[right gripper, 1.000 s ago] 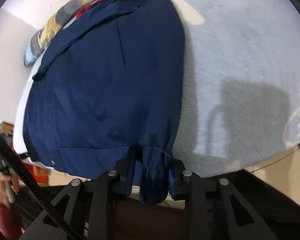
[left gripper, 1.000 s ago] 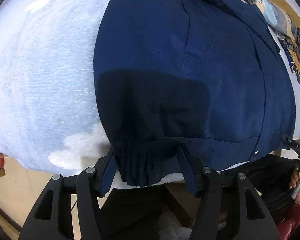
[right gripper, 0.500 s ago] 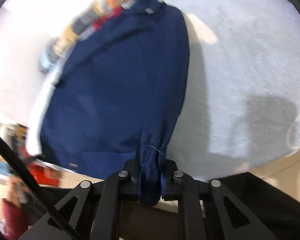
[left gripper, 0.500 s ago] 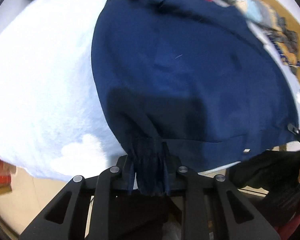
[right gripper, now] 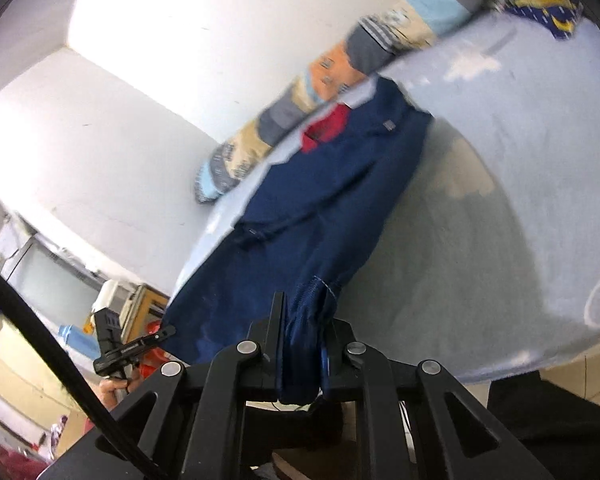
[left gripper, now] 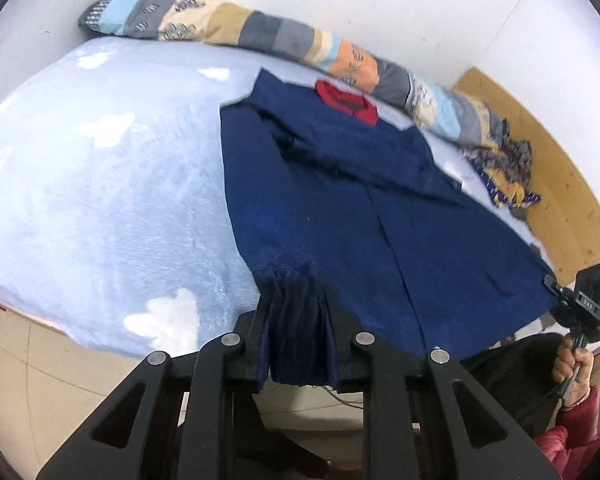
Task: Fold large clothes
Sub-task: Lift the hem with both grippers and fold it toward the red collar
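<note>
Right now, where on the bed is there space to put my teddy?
The wide bare stretch of blue blanket left of the navy jacket, up to the patchwork bolster. It is crowded past the jacket's other side, where crumpled patterned cloth lies.

White walls (left gripper: 380, 8), pale tiled floor (left gripper: 60, 380), wooden headboard (left gripper: 540, 168).

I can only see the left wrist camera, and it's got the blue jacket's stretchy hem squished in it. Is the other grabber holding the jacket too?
Observer: Yes. The right gripper is shut on the gathered hem of the navy jacket.
Operator: What's way over on that side?
Observer: A light blue blanket with a cloud outline near its edge.
Operator: Can it see my grabber?
Observer: Yes, the left gripper, low beside the jacket.
</note>
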The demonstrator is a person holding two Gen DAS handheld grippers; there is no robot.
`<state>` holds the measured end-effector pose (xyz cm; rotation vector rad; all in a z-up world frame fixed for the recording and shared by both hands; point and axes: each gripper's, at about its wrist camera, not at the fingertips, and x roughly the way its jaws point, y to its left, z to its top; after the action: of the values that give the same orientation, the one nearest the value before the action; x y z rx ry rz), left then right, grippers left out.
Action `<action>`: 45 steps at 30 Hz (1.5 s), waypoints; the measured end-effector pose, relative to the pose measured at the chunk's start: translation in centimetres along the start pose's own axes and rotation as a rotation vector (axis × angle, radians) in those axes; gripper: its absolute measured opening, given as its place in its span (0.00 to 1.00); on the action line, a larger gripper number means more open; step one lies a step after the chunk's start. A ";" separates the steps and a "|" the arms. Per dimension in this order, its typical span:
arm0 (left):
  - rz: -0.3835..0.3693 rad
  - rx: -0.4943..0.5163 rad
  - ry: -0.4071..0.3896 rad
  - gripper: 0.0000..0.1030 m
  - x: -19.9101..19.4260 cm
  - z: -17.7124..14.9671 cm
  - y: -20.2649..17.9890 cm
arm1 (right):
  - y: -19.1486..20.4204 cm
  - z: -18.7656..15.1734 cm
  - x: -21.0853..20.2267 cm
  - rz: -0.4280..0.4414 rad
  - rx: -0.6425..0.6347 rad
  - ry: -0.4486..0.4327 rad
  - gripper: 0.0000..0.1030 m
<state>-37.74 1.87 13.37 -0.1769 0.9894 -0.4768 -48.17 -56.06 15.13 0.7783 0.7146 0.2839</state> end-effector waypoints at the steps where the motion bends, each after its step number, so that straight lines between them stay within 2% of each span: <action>1: -0.014 -0.003 -0.020 0.20 -1.1 -0.2 0.2 | 0.2 0.1 -0.6 0.007 -0.010 -0.003 0.13; 2: -0.018 -0.009 -0.030 0.20 -0.4 -0.5 -0.7 | 0.7 0.1 -1.3 0.018 -0.024 -0.014 0.13; 6: -0.042 -0.031 -0.079 0.20 -2.7 0.5 -0.6 | 1.5 1.3 -3.2 0.041 -0.036 -0.048 0.13; 12: -0.043 0.006 -0.155 0.20 -3.0 6.6 -1.9 | 2.9 5.1 -3.2 0.077 -0.033 -0.118 0.13; 14: -0.033 0.013 -0.184 0.20 -2.9 9.6 -2.6 | 3.5 6.8 -3.1 0.075 -0.041 -0.139 0.13; 18: -0.003 0.026 -0.213 0.20 -0.9 16.4 -4.0 | 4.6 12.2 -1.8 0.058 -0.074 -0.184 0.13; 23: 0.007 -0.009 -0.193 0.21 4.6 26.3 -4.4 | 4.0 20.3 2.2 -0.003 -0.066 -0.198 0.13; 26: 0.026 -0.028 -0.157 0.21 9.3 31.0 -4.4 | 2.1 25.9 6.2 -0.051 -0.045 -0.190 0.13; 28: 0.051 -0.047 -0.119 0.21 14.2 34.7 -4.0 | 0.5 29.0 9.0 -0.083 -0.034 -0.170 0.13; 29: 0.061 -0.049 -0.106 0.21 15.8 35.4 -3.9 | -0.5 30.6 10.7 -0.102 -0.024 -0.164 0.13; 31: 0.084 -0.076 -0.063 0.22 20.8 38.4 -2.9 | -3.0 33.8 15.1 -0.162 -0.010 -0.127 0.13; 33: 0.107 -0.115 -0.016 0.22 25.7 40.7 -1.3 | -6.0 35.8 18.8 -0.207 0.028 -0.106 0.13; 36: 0.155 -0.152 0.037 0.25 31.9 42.2 0.7 | -10.4 37.7 23.5 -0.275 0.083 -0.077 0.14; 37: 0.182 -0.163 0.053 0.28 33.7 42.4 1.2 | -12.7 38.1 25.3 -0.290 0.137 -0.056 0.14; 38: 0.198 -0.171 0.061 0.29 34.7 42.4 1.6 | -14.1 38.2 26.2 -0.297 0.178 -0.040 0.16; 39: 0.207 -0.176 0.071 0.30 35.8 42.2 1.9 | -16.7 38.1 27.9 -0.292 0.264 -0.008 0.23; 40: 0.217 -0.167 0.057 0.33 36.5 42.1 2.2 | -18.4 38.0 28.7 -0.289 0.311 0.014 0.24; 42: 0.215 -0.126 -0.008 0.39 35.8 42.0 2.2 | -19.6 37.8 28.7 -0.246 0.354 -0.002 0.26; 44: 0.240 -0.087 -0.058 0.60 34.6 42.3 2.3 | -19.6 38.1 28.1 -0.199 0.341 -0.004 0.28; 45: 0.273 -0.063 -0.110 0.64 33.4 42.5 2.4 | -19.7 38.4 27.6 -0.163 0.345 -0.004 0.31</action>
<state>13.78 -14.49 10.34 -0.1207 0.9044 -0.1846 -2.26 -77.08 6.59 1.0396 0.8297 0.0096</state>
